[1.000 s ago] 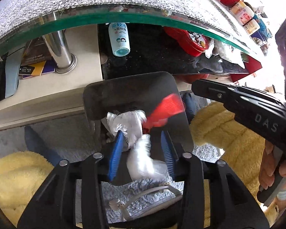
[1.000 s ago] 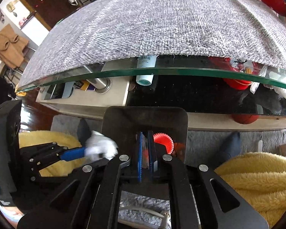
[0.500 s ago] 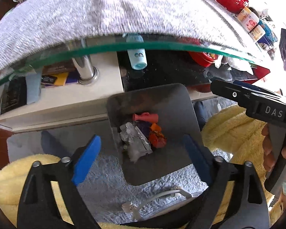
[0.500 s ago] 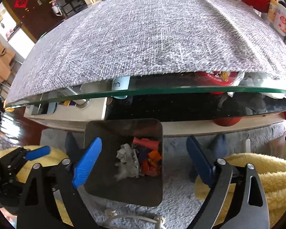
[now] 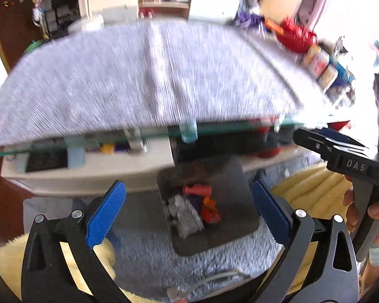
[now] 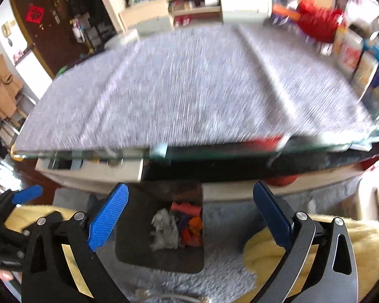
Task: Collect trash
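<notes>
A dark square bin (image 5: 237,176) stands on the grey rug below the table edge; it also shows in the right wrist view (image 6: 128,250). Inside lie crumpled white plastic (image 5: 185,214), a red piece (image 5: 197,190) and orange and purple scraps (image 5: 209,208); the right wrist view shows the white plastic (image 6: 164,229) and red piece (image 6: 185,207) too. My left gripper (image 5: 188,214) is open and empty, above the bin. My right gripper (image 6: 189,214) is open and empty, also above it. The right gripper's body (image 5: 341,156) shows at the right of the left wrist view.
A glass table under a grey cloth (image 5: 149,75) fills the middle, blurred. Red baskets and packets (image 6: 346,45) stand at its far right. A lower shelf (image 5: 88,166) holds a bottle and clutter. Yellow fluffy fabric (image 6: 353,247) lies beside the bin. A white cable (image 5: 214,280) lies on the rug.
Both grippers opened and dropped the white plastic and red piece into the bin, then rose and tilted up, so the tabletop fills more of each view.
</notes>
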